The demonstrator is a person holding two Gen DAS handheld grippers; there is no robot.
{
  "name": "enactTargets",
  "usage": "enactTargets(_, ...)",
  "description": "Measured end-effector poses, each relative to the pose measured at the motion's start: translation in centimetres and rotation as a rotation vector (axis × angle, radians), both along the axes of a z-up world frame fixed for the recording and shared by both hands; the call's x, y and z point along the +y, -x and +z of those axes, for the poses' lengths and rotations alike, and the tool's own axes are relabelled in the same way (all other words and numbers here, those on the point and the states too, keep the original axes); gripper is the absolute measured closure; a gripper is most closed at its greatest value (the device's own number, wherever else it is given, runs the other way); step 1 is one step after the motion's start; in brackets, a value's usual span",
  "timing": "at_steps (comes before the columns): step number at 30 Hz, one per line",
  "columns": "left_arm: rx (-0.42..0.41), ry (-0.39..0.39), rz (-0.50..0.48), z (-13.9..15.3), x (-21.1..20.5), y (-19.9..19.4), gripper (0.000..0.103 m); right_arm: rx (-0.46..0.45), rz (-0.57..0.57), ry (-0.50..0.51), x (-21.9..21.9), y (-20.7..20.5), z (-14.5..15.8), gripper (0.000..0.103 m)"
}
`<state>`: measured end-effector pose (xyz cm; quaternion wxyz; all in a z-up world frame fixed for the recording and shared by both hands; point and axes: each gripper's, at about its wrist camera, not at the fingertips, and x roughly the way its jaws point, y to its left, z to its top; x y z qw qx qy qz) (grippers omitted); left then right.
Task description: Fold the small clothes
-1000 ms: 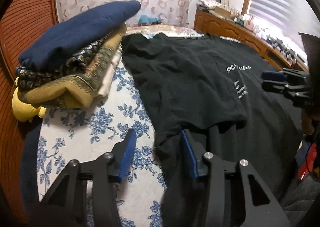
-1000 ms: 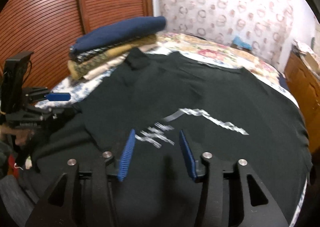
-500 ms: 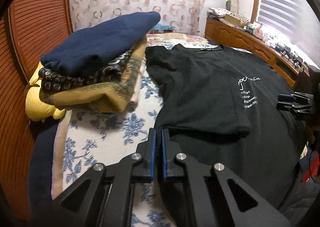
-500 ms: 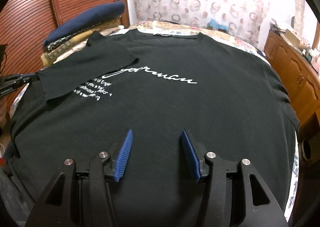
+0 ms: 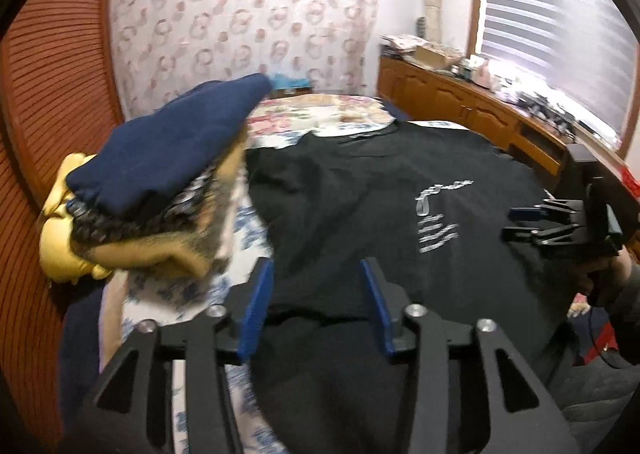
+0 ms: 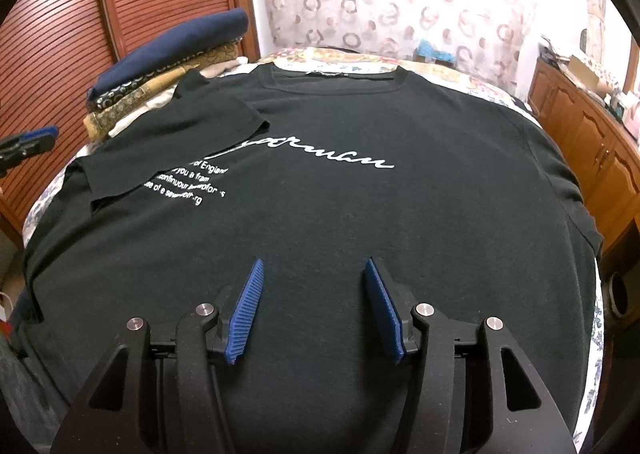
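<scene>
The left gripper [image 5: 316,308] hangs over the near left edge of the shirt [image 6: 320,222], its jaws opening with only cloth below them and nothing pinched. The right gripper [image 6: 312,310] stands spread above the shirt's lower front, its jaws also opening, and grips nothing. The black shirt lies face up and flat on the bed [image 5: 180,286], neck toward the far wall, with white lettering [image 6: 320,156] across the chest. Its left sleeve [image 6: 200,134] is already turned in over the chest and covers the start of the print; the right sleeve [image 6: 568,198] still lies out at the bed's edge. A pile [image 5: 160,182] of folded clothes sits just beside the shirt on the left. The shirt looks light, soft and limp, so it will likely sag and crease wherever it is not held. The best holds seem to be the seamed edges, at the right shoulder and the hem corner, pinched through both layers so the side panel carries over as one sheet.
</scene>
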<state>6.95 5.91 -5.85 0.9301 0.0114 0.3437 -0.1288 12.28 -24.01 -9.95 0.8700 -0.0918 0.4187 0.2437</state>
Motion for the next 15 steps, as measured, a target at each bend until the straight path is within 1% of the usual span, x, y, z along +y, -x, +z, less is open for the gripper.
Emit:
enactTargets(1,-0.002,-0.002,-0.009,0.1,-0.5,-0.4,0.043,-0.001,0.000,0.001,0.1,0.0,0.0,0.049)
enactTargets(2,-0.004,-0.005,-0.022,0.2,-1.2,-0.7,0.042,-0.001,0.000,0.002,0.2,0.0,0.0,0.049)
enactTargets(5,0.002,-0.012,-0.048,0.0,-3.0,-2.2,0.041,-0.001,-0.004,-0.003,0.1,0.1,0.0,0.049)
enactTargets(9,0.029,-0.014,-0.086,-0.6,-5.5,-4.8,0.041,0.000,-0.017,-0.011,-0.1,0.0,0.1,0.049)
enactTargets(11,0.040,-0.015,-0.101,-0.7,-6.4,-5.4,0.041,-0.003,-0.024,-0.015,-0.4,0.0,0.4,0.049)
enactTargets(15,0.064,-0.045,-0.141,-1.0,-8.9,-7.4,0.041,-0.039,-0.048,-0.037,-2.5,0.0,1.6,0.049)
